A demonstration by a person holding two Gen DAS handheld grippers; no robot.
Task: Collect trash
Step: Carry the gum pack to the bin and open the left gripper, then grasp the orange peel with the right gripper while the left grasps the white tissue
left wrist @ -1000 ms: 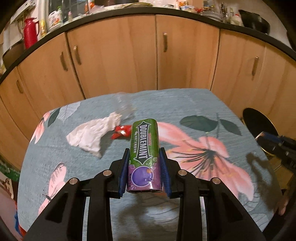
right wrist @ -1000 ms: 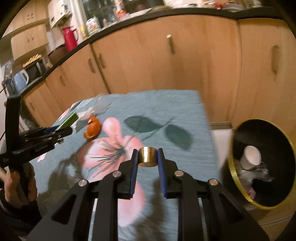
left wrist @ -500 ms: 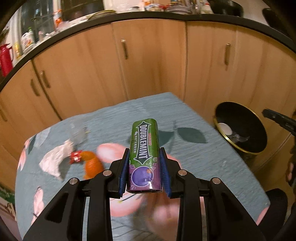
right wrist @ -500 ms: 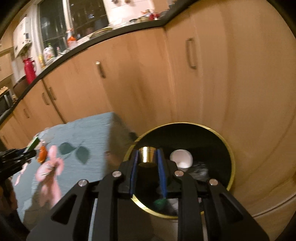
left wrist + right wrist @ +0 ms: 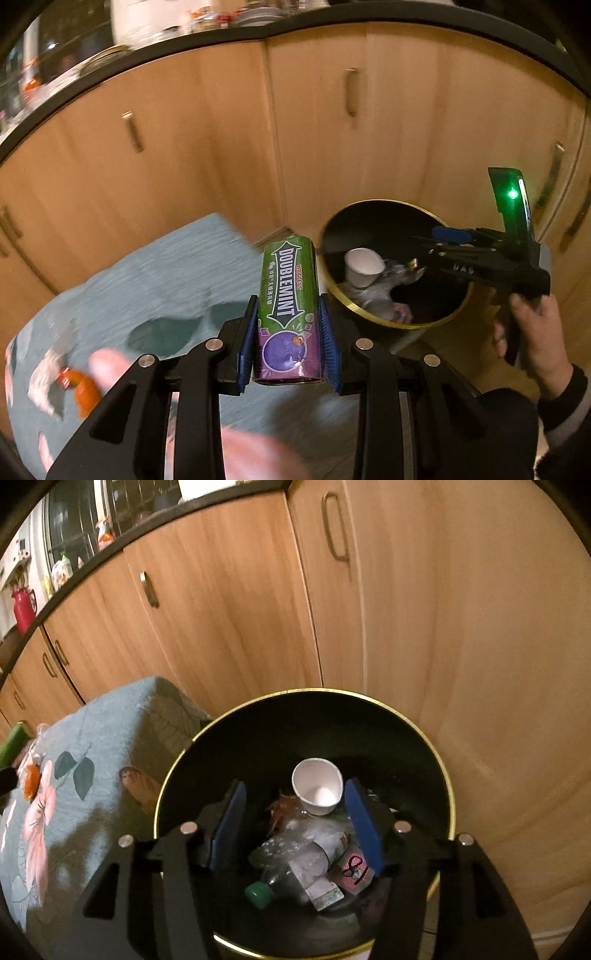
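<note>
My left gripper (image 5: pixel 288 334) is shut on a green and purple Doublemint can (image 5: pixel 289 295), held over the table's right edge, close to the black gold-rimmed bin (image 5: pixel 448 317). My right gripper (image 5: pixel 297 825) is open and empty, pointing down into the bin (image 5: pixel 166 794); it shows above the bin in the left wrist view (image 5: pixel 439 245). Inside the bin lie a white paper cup (image 5: pixel 317 786), a clear bottle with a green cap (image 5: pixel 258 893) and other wrappers. A small brass piece (image 5: pixel 413 264) shows in the bin below the right gripper.
The floral teal tablecloth (image 5: pixel 155 280) still carries an orange peel (image 5: pixel 84 391), a red wrapper and crumpled white paper (image 5: pixel 40 373) at the left. Wooden cabinet doors (image 5: pixel 236 602) stand close behind the table and bin.
My right gripper has opened over the bin and the brass piece it held is gone from its jaws. My left gripper has swung right with the can towards the bin.
</note>
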